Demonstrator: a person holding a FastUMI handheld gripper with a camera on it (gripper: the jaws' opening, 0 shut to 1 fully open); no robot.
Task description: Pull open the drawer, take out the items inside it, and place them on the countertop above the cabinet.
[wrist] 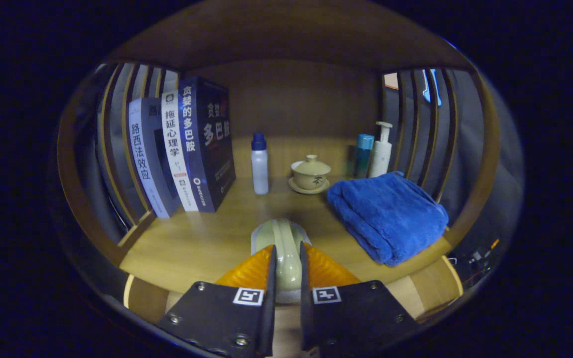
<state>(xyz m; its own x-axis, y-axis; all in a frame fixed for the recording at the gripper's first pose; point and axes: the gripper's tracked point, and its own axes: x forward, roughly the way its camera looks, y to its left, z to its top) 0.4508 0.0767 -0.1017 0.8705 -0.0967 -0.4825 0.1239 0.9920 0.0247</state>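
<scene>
Gripper (286, 263) clamping pale item (286, 248) over wooden countertop (192, 243).

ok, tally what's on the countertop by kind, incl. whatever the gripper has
Books: 3
Bottles: 3 – white with blue cap, teal, white pump
Lidded cup on saucer: 1
Blue towel: 1
Pale green item clamped between the gripper fingers: 1
Total: 9
</scene>
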